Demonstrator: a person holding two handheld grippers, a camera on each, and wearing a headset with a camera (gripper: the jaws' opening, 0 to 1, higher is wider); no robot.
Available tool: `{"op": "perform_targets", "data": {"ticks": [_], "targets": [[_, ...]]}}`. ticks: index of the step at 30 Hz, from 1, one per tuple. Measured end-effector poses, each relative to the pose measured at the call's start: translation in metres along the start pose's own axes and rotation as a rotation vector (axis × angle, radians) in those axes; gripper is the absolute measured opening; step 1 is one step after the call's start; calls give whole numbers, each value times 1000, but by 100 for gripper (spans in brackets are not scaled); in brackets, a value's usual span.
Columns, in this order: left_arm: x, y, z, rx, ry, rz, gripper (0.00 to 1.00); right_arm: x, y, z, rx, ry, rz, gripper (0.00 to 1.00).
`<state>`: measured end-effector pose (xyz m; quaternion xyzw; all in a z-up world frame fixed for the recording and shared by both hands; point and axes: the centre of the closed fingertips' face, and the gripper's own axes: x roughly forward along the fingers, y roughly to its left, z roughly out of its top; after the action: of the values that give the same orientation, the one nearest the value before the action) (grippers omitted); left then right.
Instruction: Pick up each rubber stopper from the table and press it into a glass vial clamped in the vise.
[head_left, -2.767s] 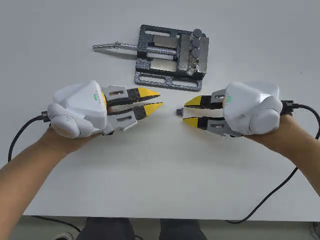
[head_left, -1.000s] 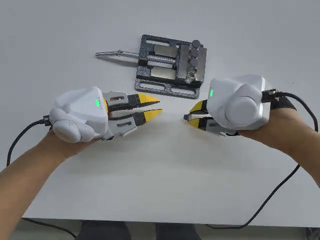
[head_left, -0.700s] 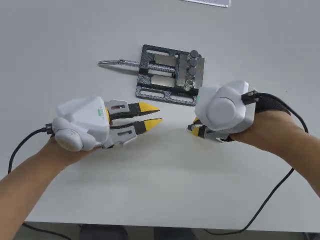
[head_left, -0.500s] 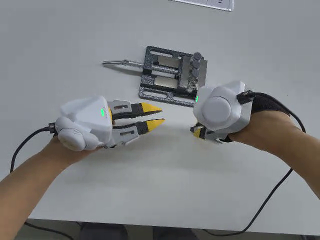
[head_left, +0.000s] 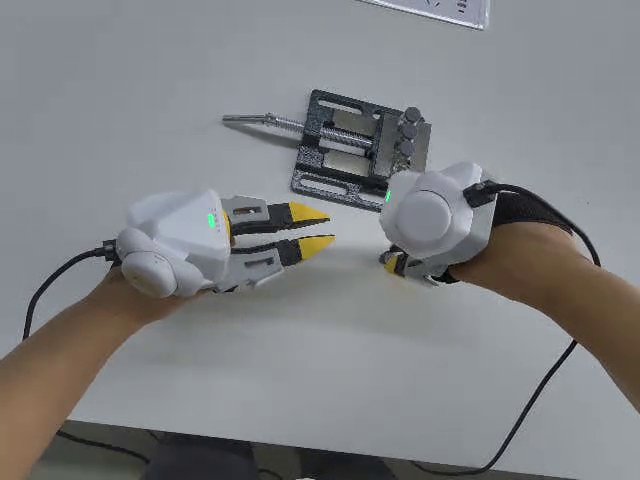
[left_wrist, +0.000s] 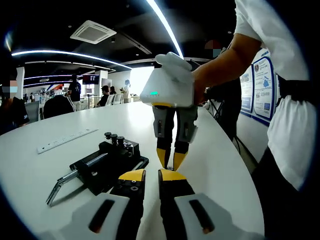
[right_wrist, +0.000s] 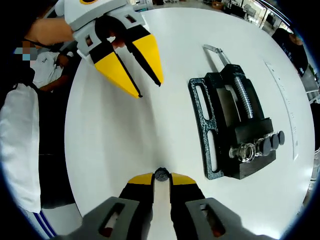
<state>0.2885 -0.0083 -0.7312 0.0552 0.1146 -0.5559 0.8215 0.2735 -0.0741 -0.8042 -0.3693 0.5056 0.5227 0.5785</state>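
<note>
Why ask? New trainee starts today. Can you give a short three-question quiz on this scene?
1. True or false: the left hand-held gripper is shut.
2. How many vials in the vise stand uncapped? A none, B one, C three.
3. Fill in: the right hand-held gripper pinches a ____.
Key: 1 false; 2 B; 3 stopper.
</note>
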Motion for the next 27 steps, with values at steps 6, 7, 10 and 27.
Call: {"op": "perform_targets", "data": {"ticks": [6,7,10,27], "targets": [[0,-2,0,-3,-2,7,6,1,0,3,-13,-3,-3,11],[0,-2,0,-2,-2,8,7,1,0,2,-23,-2,-2,11],[-1,-2,-2,-3,-2,11,7,1,0,1,-46,-6,-2,11],[1,-1,-3,-3,0,17,6,-10,-2,1,-56,-63,-19,16]]}}
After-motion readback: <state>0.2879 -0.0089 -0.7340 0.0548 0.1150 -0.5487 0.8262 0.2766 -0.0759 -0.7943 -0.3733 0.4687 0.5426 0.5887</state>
